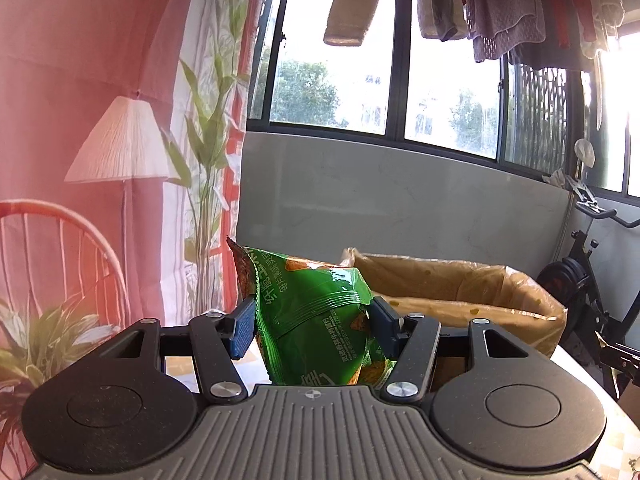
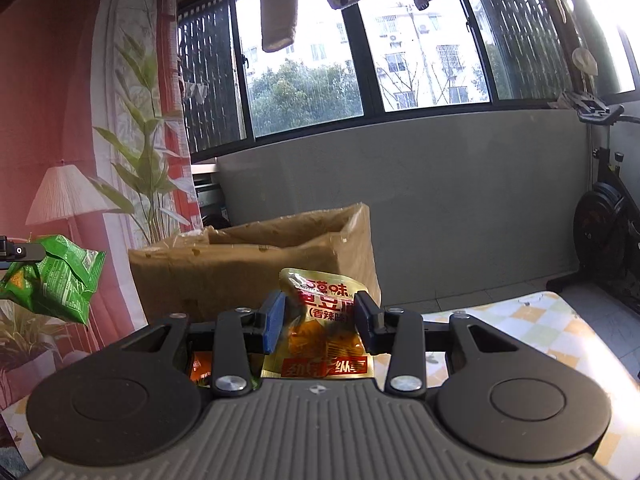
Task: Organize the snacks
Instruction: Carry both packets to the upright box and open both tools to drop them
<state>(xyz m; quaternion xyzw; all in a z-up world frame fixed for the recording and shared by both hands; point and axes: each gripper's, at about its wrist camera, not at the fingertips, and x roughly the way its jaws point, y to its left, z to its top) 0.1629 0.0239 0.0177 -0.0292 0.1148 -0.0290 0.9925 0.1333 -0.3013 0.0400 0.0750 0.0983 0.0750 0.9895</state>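
My left gripper point(image 1: 314, 326) is shut on a puffy green snack bag point(image 1: 316, 320), its blue pads pressing both sides; the bag hangs lifted in the air. In the right wrist view the same green snack bag point(image 2: 56, 276) shows at the far left, held up by a dark finger. My right gripper point(image 2: 320, 326) is shut on a gold and orange snack pouch point(image 2: 326, 320) with red print, also raised. An open brown cardboard box point(image 1: 460, 292) stands behind both bags, seen too in the right wrist view as the cardboard box point(image 2: 256, 260).
A table with a yellow-checked cloth point(image 2: 520, 328) lies below the grippers. An exercise bike point(image 1: 592, 280) stands at the right by the grey wall. A pink backdrop with a printed lamp point(image 1: 120, 148) and plants hangs at the left. Laundry hangs above the window.
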